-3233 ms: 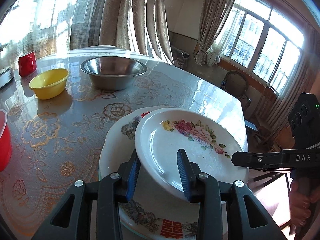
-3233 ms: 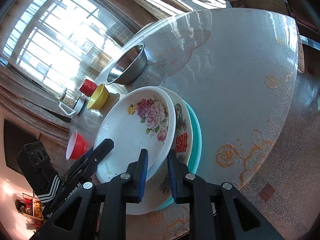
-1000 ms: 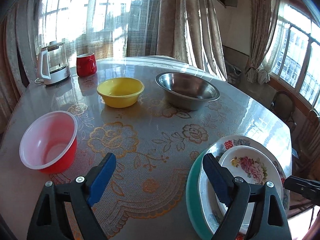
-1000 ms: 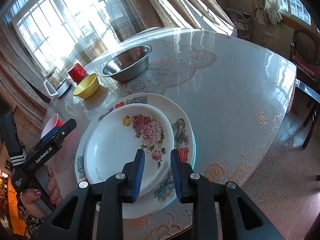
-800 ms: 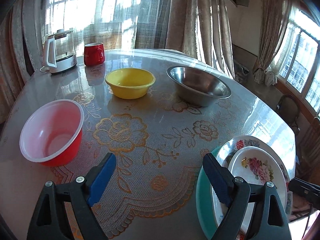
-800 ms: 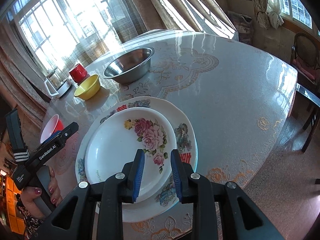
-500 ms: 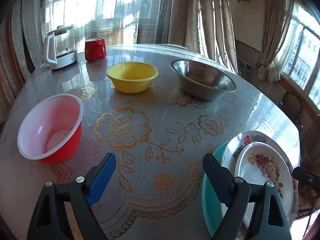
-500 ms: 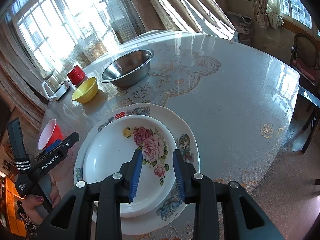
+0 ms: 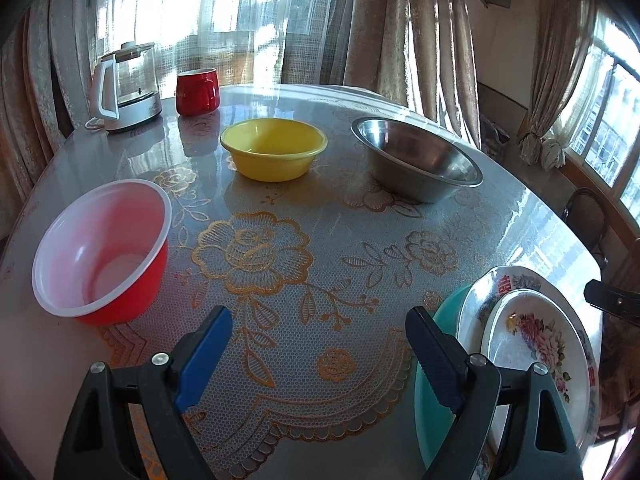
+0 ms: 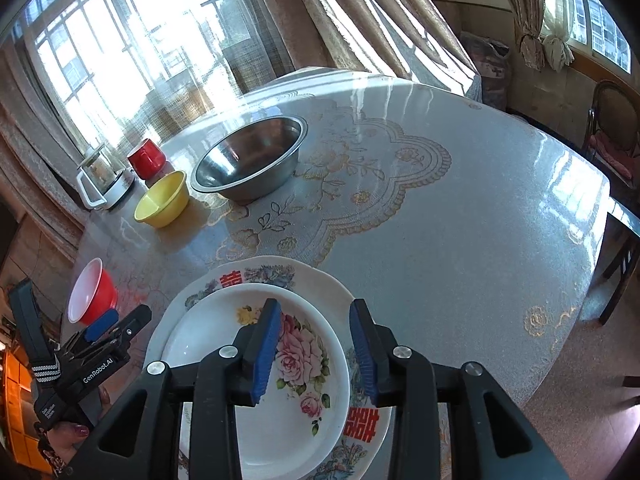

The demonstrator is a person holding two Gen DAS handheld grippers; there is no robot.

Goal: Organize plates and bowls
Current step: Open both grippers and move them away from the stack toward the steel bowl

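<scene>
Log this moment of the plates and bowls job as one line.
plates stacked at table edge | right gripper opening above them, empty | left gripper open, empty | red bowl, yellow bowl, steel bowl apart

Plates (image 10: 280, 408) stacked; bowls (image 9: 274, 148) apart behind.

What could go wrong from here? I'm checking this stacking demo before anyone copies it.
1. The plate stack sits at the table's near edge; a nudge from the right gripper, whose jaws are opening just above the rose plate, could push it off.
2. The red bowl looks light and tips easily if the open left gripper catches its rim.
3. The glossy tabletop may let the yellow bowl slide when touched.
</scene>
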